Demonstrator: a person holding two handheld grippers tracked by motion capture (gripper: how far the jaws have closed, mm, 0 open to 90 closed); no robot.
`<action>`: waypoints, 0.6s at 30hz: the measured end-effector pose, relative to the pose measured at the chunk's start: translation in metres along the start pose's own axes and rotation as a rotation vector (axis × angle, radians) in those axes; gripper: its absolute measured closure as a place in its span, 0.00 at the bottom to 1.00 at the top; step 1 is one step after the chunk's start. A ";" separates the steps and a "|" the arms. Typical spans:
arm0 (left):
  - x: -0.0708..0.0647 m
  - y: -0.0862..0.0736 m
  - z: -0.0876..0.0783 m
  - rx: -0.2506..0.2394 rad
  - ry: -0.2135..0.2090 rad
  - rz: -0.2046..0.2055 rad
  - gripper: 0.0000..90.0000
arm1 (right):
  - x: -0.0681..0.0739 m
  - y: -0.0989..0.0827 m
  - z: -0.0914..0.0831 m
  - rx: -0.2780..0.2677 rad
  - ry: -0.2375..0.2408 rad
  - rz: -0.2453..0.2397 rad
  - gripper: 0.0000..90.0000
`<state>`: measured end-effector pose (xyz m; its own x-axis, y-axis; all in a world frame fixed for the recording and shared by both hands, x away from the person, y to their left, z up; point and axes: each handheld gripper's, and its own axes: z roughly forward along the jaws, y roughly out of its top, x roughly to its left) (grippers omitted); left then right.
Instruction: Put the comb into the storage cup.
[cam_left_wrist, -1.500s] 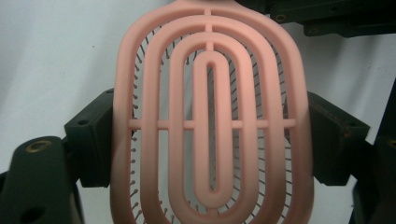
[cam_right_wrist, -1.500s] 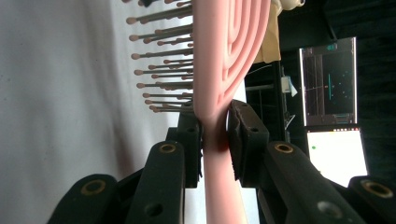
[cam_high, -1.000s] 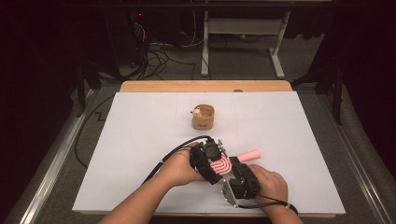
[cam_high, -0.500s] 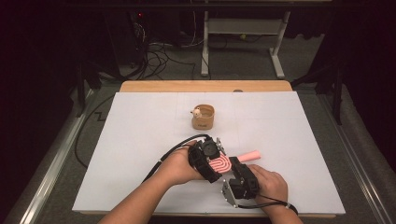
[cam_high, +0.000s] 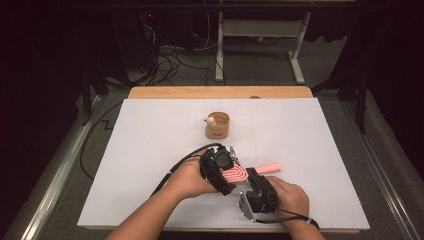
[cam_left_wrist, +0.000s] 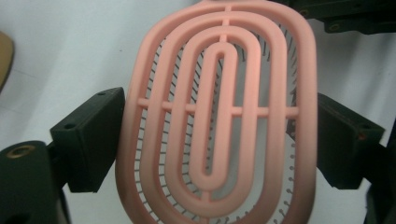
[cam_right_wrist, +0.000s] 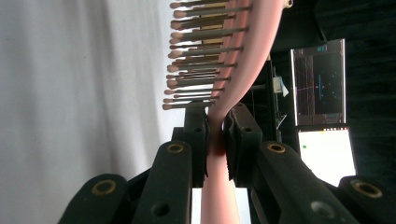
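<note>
The pink hairbrush (cam_high: 239, 173) is being held just above the white table (cam_high: 150, 150), near the front edge, with its handle pointing to the right. The right gripper (cam_right_wrist: 215, 135) is pinching the brush at its thin neck, jaws pressed tight on it. The left gripper (cam_left_wrist: 219, 135) is standing around the oval head; its jaws have just been opening, and the head is sitting between them. A small wooden cup (cam_high: 218, 125) is standing farther back.

Left gripper (cam_high: 231, 167): jaws wide, just been opening, flanking the pink hairbrush (cam_high: 240, 173) head; right gripper (cam_high: 252, 179): jaws clamped on its neck; both forearms low over the table.
</note>
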<state>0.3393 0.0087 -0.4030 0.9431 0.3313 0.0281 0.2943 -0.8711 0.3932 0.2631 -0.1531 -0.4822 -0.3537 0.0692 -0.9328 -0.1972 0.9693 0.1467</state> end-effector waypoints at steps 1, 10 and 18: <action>0.000 0.000 -0.001 -0.001 0.004 0.000 0.15 | 0.000 0.000 0.000 -0.001 0.002 0.005 0.90; 0.001 -0.009 -0.005 -0.021 0.020 -0.004 0.08 | 0.000 -0.001 0.000 -0.001 -0.003 0.020 0.91; 0.003 -0.019 -0.007 -0.025 0.024 -0.017 0.04 | 0.000 -0.001 0.001 0.005 -0.012 0.028 0.91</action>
<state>0.3354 0.0283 -0.4038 0.9341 0.3545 0.0430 0.3058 -0.8563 0.4162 0.2641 -0.1539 -0.4826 -0.3480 0.0987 -0.9323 -0.1831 0.9681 0.1709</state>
